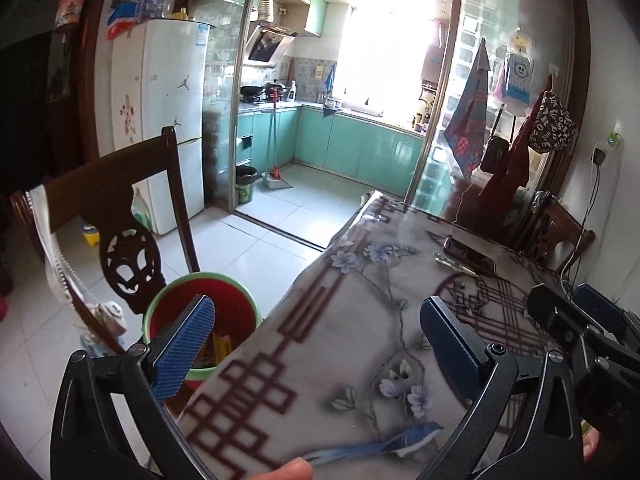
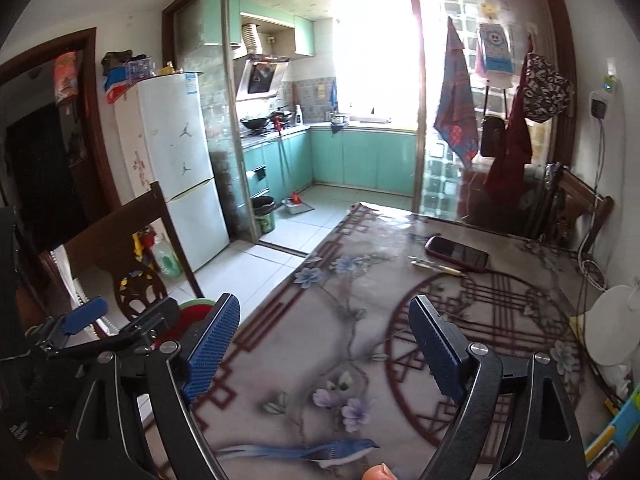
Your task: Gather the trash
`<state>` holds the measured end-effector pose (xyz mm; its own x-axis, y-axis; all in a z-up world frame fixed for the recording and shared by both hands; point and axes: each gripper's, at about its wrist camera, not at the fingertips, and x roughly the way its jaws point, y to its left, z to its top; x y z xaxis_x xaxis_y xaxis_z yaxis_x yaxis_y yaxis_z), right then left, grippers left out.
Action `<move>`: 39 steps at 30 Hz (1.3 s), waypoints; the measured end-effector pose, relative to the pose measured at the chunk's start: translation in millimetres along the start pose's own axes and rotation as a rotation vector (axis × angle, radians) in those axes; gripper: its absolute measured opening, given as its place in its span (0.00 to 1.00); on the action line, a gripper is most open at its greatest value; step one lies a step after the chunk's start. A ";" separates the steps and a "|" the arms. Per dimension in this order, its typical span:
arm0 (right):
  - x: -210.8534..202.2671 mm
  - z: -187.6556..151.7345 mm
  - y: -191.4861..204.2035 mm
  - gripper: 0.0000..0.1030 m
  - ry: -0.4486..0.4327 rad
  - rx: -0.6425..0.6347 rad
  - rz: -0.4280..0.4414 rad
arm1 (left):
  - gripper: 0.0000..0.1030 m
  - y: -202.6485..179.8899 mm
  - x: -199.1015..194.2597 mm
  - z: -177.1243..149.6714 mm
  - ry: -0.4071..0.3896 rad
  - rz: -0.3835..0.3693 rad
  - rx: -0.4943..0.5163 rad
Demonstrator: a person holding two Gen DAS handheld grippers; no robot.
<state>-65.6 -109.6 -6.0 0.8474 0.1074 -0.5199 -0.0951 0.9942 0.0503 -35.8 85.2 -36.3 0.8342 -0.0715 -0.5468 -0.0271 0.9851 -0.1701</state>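
Holding both tools wide and empty, you have the left tool (image 1: 316, 344) beside the bin (image 1: 158, 312), the right tool (image 2: 324, 344) over the counter (image 2: 360, 280).

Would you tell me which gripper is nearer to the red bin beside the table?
Left. The left gripper hangs open at the table edge, one finger over the red bin. The right gripper, also open and empty, is over the tablecloth, farther from it.

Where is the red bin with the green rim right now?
In the left wrist view the red bin stands on the floor at lower left, between the dark wooden chair and the table's edge.
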 end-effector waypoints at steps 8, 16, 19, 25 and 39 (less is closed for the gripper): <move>-4.0 4.3 -13.3 0.84 -0.012 0.014 -0.025 | 1.00 -9.8 -4.2 -0.4 -0.015 0.035 0.013; -3.8 4.3 -19.0 0.84 -0.009 0.022 -0.035 | 1.00 -13.2 -4.4 -0.6 -0.015 0.051 0.021; -3.7 3.2 -20.2 0.84 -0.007 0.025 -0.040 | 1.00 -13.3 -3.4 -1.4 -0.011 0.056 0.030; -1.9 2.5 -26.6 0.84 0.000 0.038 -0.053 | 1.00 -14.3 -1.7 -1.5 -0.006 0.053 0.032; 1.6 0.4 -36.2 0.84 0.010 0.057 -0.072 | 1.00 -20.1 1.6 -1.8 0.000 0.056 0.046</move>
<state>-60.6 -145.4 -8.3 0.8458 0.0361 -0.5323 -0.0044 0.9982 0.0606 -34.9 65.0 -35.2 0.8323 -0.0161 -0.5540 -0.0482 0.9937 -0.1012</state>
